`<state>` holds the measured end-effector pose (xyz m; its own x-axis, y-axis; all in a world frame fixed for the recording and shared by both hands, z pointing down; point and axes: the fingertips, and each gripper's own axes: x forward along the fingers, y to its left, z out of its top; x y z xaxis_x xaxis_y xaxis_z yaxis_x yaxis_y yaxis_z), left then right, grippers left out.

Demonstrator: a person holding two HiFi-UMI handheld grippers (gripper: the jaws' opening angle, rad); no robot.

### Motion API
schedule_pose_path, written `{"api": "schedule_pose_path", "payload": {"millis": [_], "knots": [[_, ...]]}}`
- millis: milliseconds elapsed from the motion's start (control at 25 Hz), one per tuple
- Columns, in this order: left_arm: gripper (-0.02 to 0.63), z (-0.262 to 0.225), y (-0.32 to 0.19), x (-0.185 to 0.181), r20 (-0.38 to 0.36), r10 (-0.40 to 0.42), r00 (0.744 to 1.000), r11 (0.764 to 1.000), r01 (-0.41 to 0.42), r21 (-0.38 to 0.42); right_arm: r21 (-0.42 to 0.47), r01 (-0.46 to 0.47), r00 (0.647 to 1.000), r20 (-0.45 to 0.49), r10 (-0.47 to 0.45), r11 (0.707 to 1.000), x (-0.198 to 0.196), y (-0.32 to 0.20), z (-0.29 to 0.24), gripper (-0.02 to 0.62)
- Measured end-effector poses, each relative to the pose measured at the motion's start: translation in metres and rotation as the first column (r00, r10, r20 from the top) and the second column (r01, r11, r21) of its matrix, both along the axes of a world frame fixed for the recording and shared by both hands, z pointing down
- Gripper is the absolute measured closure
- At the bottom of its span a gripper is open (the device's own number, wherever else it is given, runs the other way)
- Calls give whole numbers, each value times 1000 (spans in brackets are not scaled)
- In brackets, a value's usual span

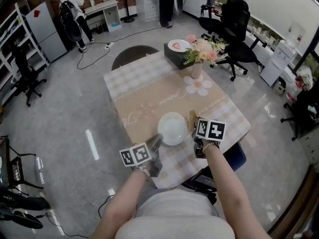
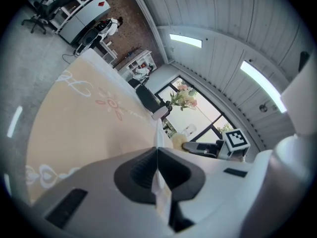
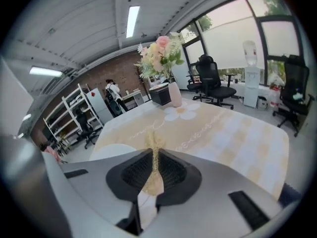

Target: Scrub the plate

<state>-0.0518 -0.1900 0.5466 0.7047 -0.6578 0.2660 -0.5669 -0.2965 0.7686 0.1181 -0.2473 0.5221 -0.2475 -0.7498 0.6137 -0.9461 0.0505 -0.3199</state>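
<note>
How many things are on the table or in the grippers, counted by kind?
White plate: 1
Scrubber: 1
Vase of flowers: 1
Dark box: 1
Small dish on that box: 1
Total: 5

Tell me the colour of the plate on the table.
Plain white, with no pattern visible. The plate shows best in the head view.
</note>
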Motion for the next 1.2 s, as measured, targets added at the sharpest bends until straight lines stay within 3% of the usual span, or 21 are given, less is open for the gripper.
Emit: {"api": "schedule_pose_path", "payload": {"millis": [120, 360, 480, 600, 880, 1200], "knots": [[589, -4, -1, 3, 47, 32, 998, 999, -34, 42, -3, -27, 991, 129, 27, 1000, 1, -2, -2, 555], [589, -18, -4, 6, 176, 88, 981, 983, -114, 145, 16, -38, 989, 141, 35, 999, 18, 4, -9, 555], [589, -28, -9, 6, 272, 85, 959, 959, -153, 238, 38, -43, 988, 150, 36, 998, 25, 7, -14, 555], [589, -39, -12, 10, 396, 65, 916, 912, -215, 348, 57, -34, 989, 143, 26, 998, 30, 11, -17, 555], [589, -54, -14, 22, 655, -61, 753, 774, -379, 508, 86, -13, 990, 143, 0, 996, 33, 18, -25, 555], [589, -51, -9, 35, 849, -219, 482, 621, -603, 502, 132, 33, 992, 116, -48, 991, 26, 28, -37, 555]]}}
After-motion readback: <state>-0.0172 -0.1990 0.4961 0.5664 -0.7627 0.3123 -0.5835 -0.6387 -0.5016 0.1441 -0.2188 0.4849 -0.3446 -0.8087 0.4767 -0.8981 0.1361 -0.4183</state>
